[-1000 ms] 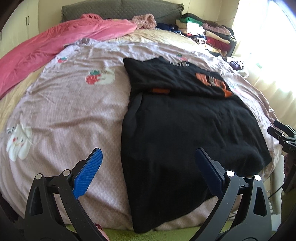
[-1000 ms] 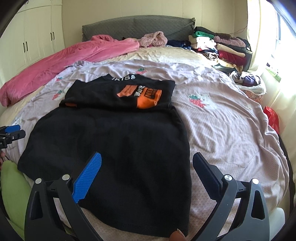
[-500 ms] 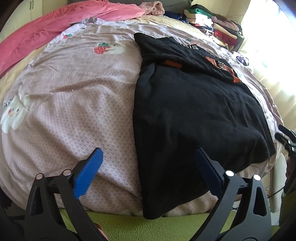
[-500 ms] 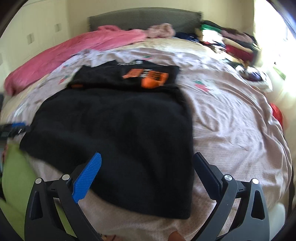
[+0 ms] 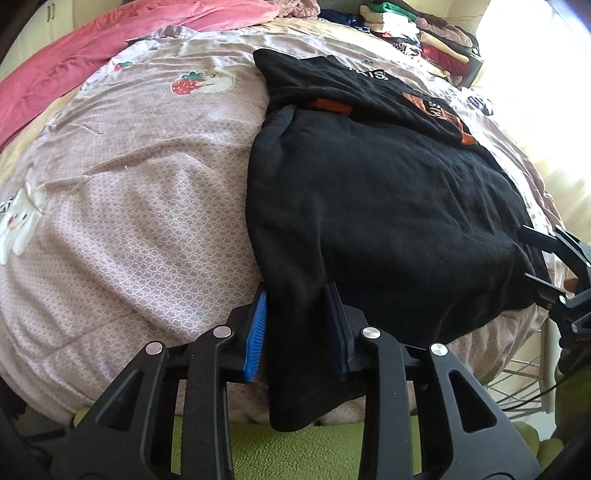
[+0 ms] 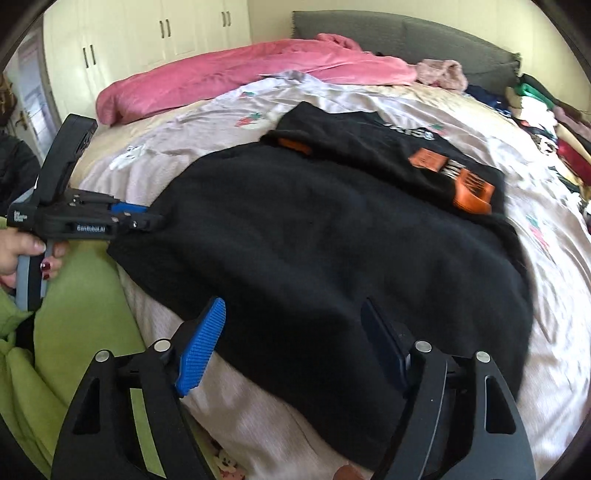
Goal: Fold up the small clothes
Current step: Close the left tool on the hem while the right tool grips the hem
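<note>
A black garment (image 5: 388, 206) (image 6: 314, 240) with an orange print (image 6: 458, 181) lies flat on the lilac bedspread (image 5: 129, 203), its far end folded over. My left gripper (image 5: 296, 290) (image 6: 147, 219) is closing on the garment's near left corner, and the cloth is bunched between both blue pads. My right gripper (image 6: 292, 303) (image 5: 530, 254) is at the near right corner. Its jaws are closing, still wide, with the garment's edge lying between them untouched.
A pink blanket (image 6: 240, 70) lies along the far left of the bed. Stacked clothes (image 5: 424, 33) (image 6: 546, 110) sit at the far right, by a grey headboard (image 6: 406, 33). Green cloth (image 6: 74, 314) hangs below the near bed edge. A hand (image 6: 22, 251) holds the left gripper.
My left gripper sank to the garment's near corner and its jaws closed on the cloth. My right gripper swung and rolled across the near edge, and its jaws narrowed.
</note>
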A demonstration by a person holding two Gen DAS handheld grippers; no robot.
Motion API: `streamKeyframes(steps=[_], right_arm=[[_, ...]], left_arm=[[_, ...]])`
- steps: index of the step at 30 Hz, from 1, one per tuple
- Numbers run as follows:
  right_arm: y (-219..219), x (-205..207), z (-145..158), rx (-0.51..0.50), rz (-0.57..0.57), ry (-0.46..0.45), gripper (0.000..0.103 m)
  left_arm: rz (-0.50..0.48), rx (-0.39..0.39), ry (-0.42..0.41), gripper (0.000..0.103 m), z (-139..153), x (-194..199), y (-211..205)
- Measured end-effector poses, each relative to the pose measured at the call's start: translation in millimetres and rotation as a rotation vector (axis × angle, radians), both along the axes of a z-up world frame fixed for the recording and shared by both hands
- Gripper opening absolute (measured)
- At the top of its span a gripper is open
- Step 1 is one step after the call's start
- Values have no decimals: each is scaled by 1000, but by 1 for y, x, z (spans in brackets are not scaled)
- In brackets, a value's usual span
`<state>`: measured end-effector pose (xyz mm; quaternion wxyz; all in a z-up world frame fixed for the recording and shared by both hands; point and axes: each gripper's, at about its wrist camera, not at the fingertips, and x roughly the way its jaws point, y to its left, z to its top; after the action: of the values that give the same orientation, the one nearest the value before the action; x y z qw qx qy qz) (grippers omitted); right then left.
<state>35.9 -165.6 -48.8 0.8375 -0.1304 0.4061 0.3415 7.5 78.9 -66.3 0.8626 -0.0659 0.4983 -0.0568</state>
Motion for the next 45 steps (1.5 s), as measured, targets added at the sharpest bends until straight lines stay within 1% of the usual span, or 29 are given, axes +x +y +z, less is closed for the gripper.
streamKeyframes(steps=[1, 4, 5, 7, 11, 12, 15, 17, 19, 21, 23, 26, 28, 32, 34, 36, 38, 40, 41, 43, 44, 45], right_arm=[[4, 1, -3, -6, 20, 21, 69], [17, 7, -20, -50, 72, 113, 64], [19, 5, -24, -59, 83, 132, 64], [21, -3, -28, -71, 107, 143, 63], [13, -16, -26, -55, 126, 153, 63], [12, -18, -25, -51, 124, 155, 62], [-1, -23, -14, -28, 115, 154, 55], [-16, -25, -4, -16, 76, 126, 55], [-39, -20, 9, -11, -2, 82, 56], [-69, -10, 18, 6, -98, 60, 56], [-97, -1, 22, -2, -195, 50, 56], [-131, 6, 20, -30, -294, 48, 56], [-150, 9, 13, -23, -341, 67, 56], [-170, 10, -2, 7, -385, 124, 55], [-174, 14, -12, 5, -401, 158, 47], [-177, 14, -16, -3, -433, 158, 47], [-178, 15, -20, 2, -443, 179, 47], [-173, 15, -24, -16, -422, 194, 47], [-171, 13, -25, -10, -412, 197, 44], [-170, 11, -23, 29, -397, 204, 17], [-169, 12, -22, 43, -390, 204, 14], [-170, 11, -20, 55, -382, 200, 14]], left_arm=[[1, -1, 0, 23, 0, 0, 0], [3, -4, 1, 23, 0, -2, 1], [5, -8, 1, 23, 0, -2, 1], [8, -14, 3, 23, -1, -2, 2], [8, -23, 8, 24, -1, -2, 3], [6, -27, 10, 24, -1, -2, 2], [1, -42, 16, 24, -2, -3, 2], [-2, -48, 18, 24, -2, -3, 2], [-3, -51, 19, 24, -2, -3, 1], [-4, -53, 20, 27, -2, -3, 1], [-6, -49, 23, 30, -3, -3, 0], [-4, -45, 26, 32, -5, -2, -2], [-4, -41, 28, 33, -5, -2, -3], [-3, -30, 28, 32, -6, -2, -6], [-2, -36, 30, 29, -5, -1, -4], [5, -50, 30, 23, -4, -1, 0], [9, -63, 30, 22, -3, -2, 2], [3, -74, 30, 22, -2, -3, 1], [-1, -78, 32, 23, -3, -3, 0], [-11, -80, 35, 24, -4, -4, -1], [-15, -85, 36, 24, -4, -5, 0], [-17, -97, 40, 24, -4, -6, 1]])
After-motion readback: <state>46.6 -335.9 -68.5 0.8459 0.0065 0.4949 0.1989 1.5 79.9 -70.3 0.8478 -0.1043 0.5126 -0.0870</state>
